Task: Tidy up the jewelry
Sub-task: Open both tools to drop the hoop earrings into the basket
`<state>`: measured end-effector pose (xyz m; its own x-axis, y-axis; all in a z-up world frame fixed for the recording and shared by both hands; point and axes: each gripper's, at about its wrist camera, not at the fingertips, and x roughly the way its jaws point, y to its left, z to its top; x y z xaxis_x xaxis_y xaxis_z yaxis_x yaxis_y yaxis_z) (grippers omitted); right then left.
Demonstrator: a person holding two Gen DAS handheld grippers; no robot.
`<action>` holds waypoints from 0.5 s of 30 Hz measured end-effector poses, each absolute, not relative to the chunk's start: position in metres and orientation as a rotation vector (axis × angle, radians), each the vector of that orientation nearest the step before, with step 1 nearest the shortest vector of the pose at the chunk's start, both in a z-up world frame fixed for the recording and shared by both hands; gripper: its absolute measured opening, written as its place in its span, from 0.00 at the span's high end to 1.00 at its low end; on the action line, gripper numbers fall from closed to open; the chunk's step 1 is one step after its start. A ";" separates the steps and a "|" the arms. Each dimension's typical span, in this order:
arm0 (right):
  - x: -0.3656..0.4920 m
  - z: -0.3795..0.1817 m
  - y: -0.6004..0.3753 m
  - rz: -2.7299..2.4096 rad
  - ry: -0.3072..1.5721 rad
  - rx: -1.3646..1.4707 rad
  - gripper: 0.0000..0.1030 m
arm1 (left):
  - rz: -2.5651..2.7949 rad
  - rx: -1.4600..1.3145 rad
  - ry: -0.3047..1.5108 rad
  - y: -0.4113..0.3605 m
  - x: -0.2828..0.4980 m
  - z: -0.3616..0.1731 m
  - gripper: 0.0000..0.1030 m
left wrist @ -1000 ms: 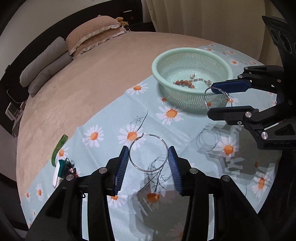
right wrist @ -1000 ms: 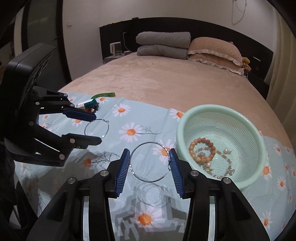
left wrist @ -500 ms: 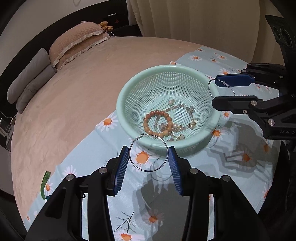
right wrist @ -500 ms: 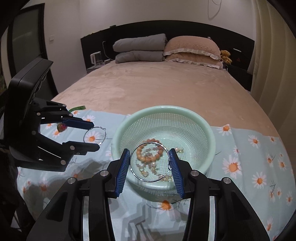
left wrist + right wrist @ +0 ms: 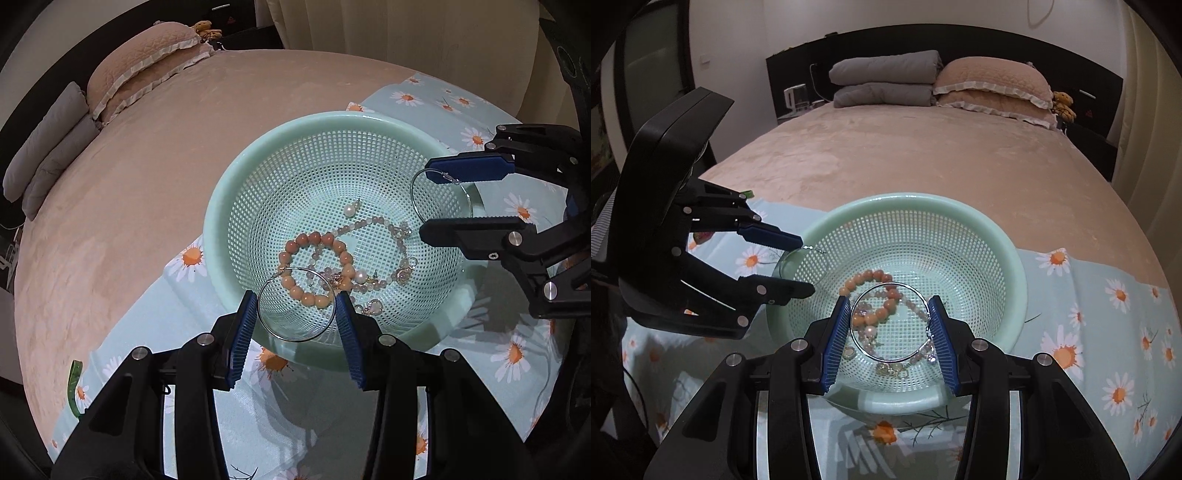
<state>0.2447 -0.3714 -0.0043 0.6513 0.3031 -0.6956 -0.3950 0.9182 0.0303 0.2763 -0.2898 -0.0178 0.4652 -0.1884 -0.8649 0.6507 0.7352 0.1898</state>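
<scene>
Left wrist view: the left gripper [image 5: 297, 308] clamps a silver hoop earring [image 5: 296, 304] above the near rim of the mint mesh basket [image 5: 236, 192] (beaded bracelets [image 5: 316, 269] lie inside). At right of frame, the right gripper [image 5: 441, 197] grips a second hoop [image 5: 439, 195] over the basket's far side.

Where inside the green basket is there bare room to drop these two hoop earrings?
The basket's far mesh, beyond the lone pearl earring, is bare. The bottom is crowded with the orange bead bracelet and the pale bead strand.
</scene>
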 end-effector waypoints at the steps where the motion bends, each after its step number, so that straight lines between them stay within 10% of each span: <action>1: 0.245 -0.005 -0.372 0.402 0.766 -0.128 0.60 | -0.543 0.550 0.955 -0.290 0.276 -0.018 0.56; 6: 0.245 -0.003 -0.377 0.391 0.784 -0.110 0.42 | -0.498 0.582 0.949 -0.295 0.274 -0.017 0.54; 10: 0.235 0.003 -0.387 0.352 0.764 -0.133 0.17 | -0.444 0.549 0.903 -0.292 0.266 -0.009 0.16; 15: 0.226 0.004 -0.405 0.313 0.790 -0.160 0.16 | -0.387 0.553 0.833 -0.291 0.250 0.002 0.06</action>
<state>0.2264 -0.4049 0.0036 0.6610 0.2160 -0.7186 -0.3347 0.9420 -0.0247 0.2498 -0.2914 0.0017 0.6170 -0.1082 -0.7794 0.5264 0.7930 0.3066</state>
